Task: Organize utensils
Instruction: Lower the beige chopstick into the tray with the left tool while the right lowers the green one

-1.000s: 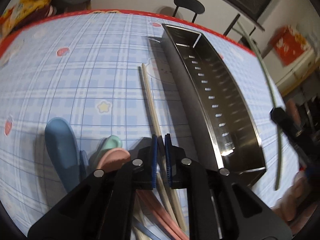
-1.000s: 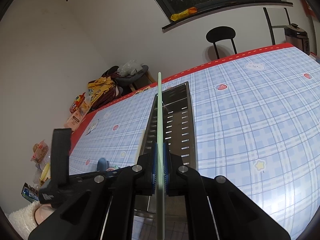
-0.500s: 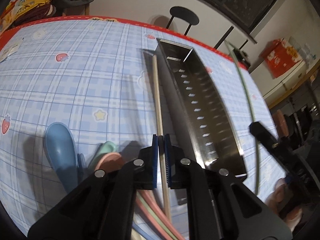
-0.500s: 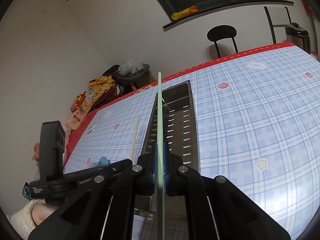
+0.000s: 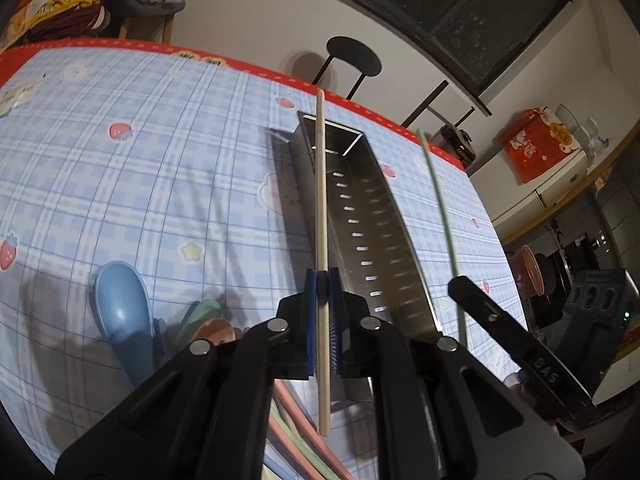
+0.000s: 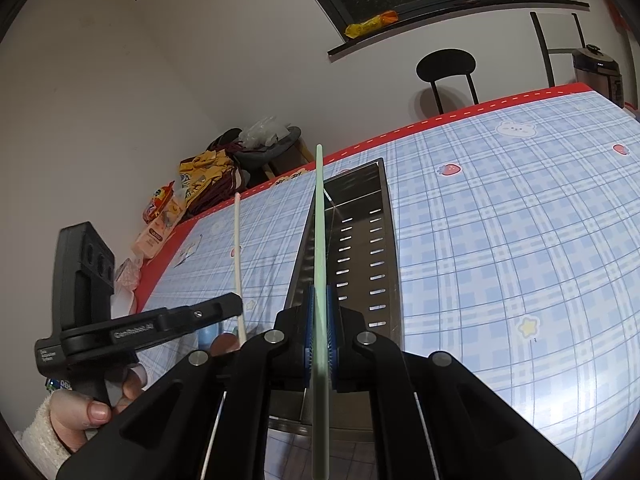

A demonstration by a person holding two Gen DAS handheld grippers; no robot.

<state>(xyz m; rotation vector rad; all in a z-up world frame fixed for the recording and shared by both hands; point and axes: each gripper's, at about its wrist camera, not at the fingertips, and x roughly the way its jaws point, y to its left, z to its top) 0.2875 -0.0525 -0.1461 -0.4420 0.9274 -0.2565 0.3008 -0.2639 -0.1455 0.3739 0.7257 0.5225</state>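
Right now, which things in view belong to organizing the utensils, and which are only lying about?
Job:
- beige chopstick, in left gripper
- green chopstick, in right gripper
- metal tray
- blue spoon

Lying about:
- snack bags
- black chair
- red box

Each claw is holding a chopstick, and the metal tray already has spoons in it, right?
Not quite. Each claw does hold a chopstick, the left claw a beige one, the right claw a green one, but the tray is empty, as the right wrist view shows.
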